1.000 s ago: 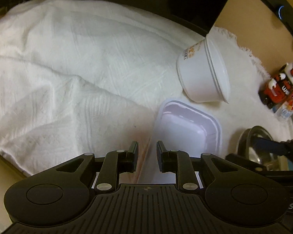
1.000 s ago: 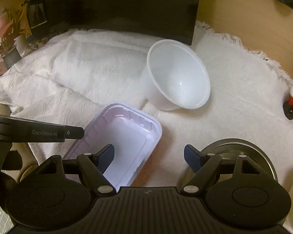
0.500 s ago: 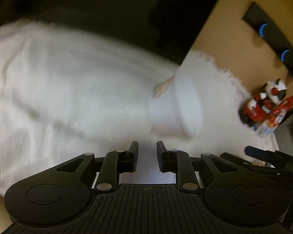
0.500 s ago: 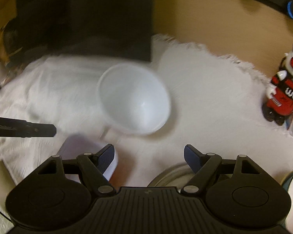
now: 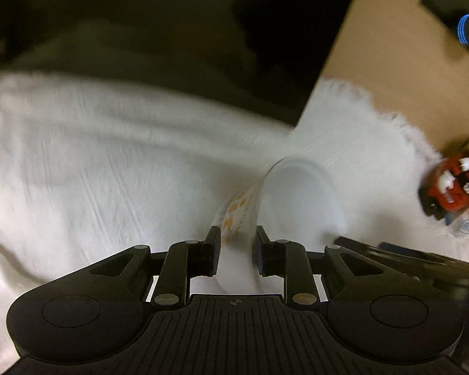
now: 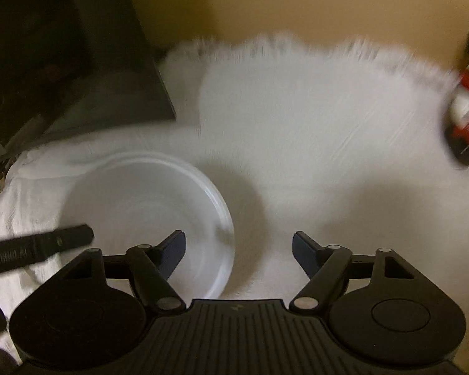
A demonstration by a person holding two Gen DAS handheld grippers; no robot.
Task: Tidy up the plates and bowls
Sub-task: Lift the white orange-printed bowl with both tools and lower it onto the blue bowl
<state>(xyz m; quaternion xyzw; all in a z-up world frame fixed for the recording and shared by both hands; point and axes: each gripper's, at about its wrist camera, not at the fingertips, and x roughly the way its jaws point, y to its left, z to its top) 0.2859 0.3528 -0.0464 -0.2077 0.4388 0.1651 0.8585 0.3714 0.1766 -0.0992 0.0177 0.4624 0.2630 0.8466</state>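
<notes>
A white plastic bowl (image 5: 297, 197) with an orange print lies on its side on the white cloth (image 5: 109, 156). My left gripper (image 5: 234, 250) is right at the bowl's near side, its narrow gap filled by the bowl's wall; whether the pads press on it is unclear through blur. In the right wrist view the bowl (image 6: 147, 206) opens toward the camera at lower left. My right gripper (image 6: 238, 251) is wide open and empty, its left finger over the bowl's rim. The left gripper's finger (image 6: 44, 243) reaches in from the left.
A dark panel (image 6: 62, 47) stands at the back left. A red and white toy figure (image 5: 453, 187) stands at the right edge of the cloth, also in the right wrist view (image 6: 468, 118). Bare tan tabletop (image 6: 297, 0) lies beyond the fringe.
Both grippers have moved forward toward the bowl. The lilac tray and the metal bowl have dropped out of view. The left fingers now flank the bowl's wall.
</notes>
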